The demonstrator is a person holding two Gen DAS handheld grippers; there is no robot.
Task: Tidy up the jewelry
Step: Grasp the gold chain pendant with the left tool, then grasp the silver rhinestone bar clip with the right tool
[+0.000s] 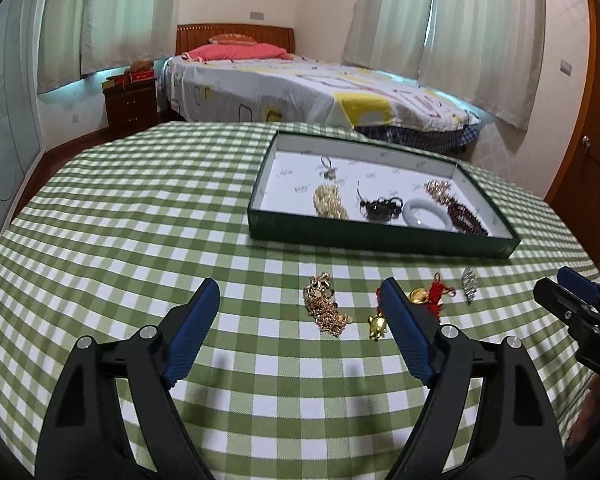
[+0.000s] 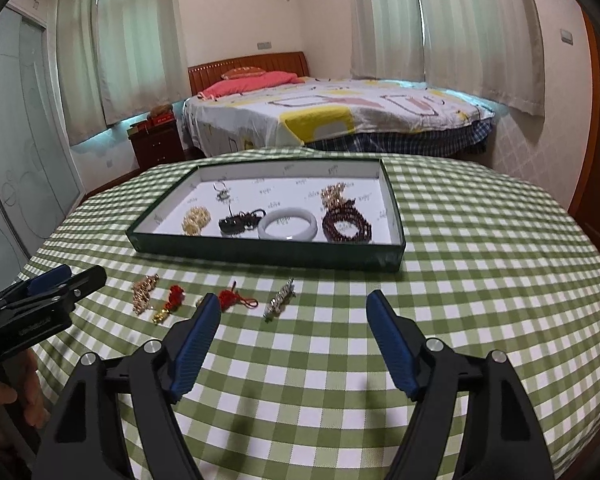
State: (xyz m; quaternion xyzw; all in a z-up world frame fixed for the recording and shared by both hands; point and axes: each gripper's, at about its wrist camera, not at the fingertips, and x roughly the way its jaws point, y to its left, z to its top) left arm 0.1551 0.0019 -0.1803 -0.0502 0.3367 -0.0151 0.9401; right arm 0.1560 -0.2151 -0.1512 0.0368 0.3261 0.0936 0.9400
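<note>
Left wrist view: left gripper [image 1: 298,292] spread wide, nothing between the blue pads, hovering over green-checked tablecloth [image 1: 140,208]. Just ahead, loose on the cloth: gold chain heap [image 1: 325,308], small gold charm [image 1: 377,326], red-tasselled charm [image 1: 434,294], silver brooch [image 1: 469,282]. Beyond, dark green tray [image 1: 380,240] with white lining, holding pale jade bangle [image 1: 428,213] and dark red bead bracelet [image 1: 466,216]. Right gripper [image 2: 294,300] likewise released, empty.
</note>
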